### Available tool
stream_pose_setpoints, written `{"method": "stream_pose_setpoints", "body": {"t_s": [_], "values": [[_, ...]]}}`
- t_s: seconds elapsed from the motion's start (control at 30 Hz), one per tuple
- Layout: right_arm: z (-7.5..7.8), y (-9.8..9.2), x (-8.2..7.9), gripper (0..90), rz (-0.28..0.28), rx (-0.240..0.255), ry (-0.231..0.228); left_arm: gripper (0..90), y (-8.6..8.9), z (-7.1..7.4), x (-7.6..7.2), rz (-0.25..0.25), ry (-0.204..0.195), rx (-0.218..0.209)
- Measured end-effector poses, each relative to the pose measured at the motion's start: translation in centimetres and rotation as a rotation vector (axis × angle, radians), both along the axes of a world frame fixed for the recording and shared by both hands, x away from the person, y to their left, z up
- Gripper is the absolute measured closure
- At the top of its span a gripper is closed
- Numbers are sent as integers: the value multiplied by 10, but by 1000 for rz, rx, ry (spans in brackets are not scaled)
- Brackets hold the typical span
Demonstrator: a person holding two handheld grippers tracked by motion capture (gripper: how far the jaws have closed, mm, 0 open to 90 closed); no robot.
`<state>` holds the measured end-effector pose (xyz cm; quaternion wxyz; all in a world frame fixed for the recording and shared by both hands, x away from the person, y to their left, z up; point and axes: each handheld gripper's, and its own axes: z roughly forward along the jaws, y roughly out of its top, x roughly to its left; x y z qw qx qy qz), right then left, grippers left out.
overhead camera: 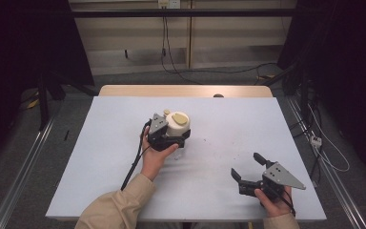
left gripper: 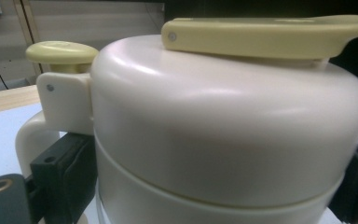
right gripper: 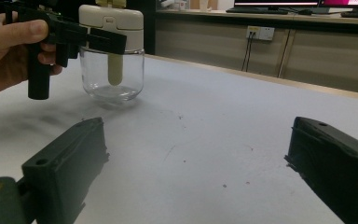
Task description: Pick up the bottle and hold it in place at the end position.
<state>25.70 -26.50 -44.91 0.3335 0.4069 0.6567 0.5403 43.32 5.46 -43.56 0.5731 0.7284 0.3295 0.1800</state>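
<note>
A clear glass jar (overhead camera: 177, 125) with a cream lid, a cream side handle and a pale yellow lever on top stands near the middle of the white table (overhead camera: 100, 157). My left gripper (overhead camera: 178, 134) is shut on it, one jaw on each side of the lid's lower rim. In the left gripper view the lid (left gripper: 223, 121) is very close, with the black jaws pressed to its sides. The right gripper view has the jar (right gripper: 114, 70) at the far left with the left gripper (right gripper: 88, 39) on it. My right gripper (overhead camera: 246, 164) stands open near the front right, nothing between its jaws.
A wooden strip (overhead camera: 186, 90) runs along the table's far edge, with a small dark object (overhead camera: 218, 96) on it. Cables and a power strip (overhead camera: 316, 140) lie on the floor to the right. Small dark specks (right gripper: 223, 185) dot the table.
</note>
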Motion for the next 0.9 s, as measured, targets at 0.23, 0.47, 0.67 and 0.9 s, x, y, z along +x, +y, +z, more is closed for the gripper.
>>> {"method": "stream_pose_setpoints", "body": {"t_s": [0.23, 0.47, 0.67, 0.9], "values": [[0, 0, 0, 37, 0, 0, 1, 66, -2, 0, 2, -1, 2, 3], [0, 0, 1, 37, 1, -1, 2, 65, -4, -3, 4, 2, 9, 4], [0, 0, 1, 37, 0, 0, 4, 65, -6, -6, 6, 15, 17, -10], [0, 0, 1, 37, 1, 1, 3, 65, -9, -9, 8, 18, 18, -11]]}}
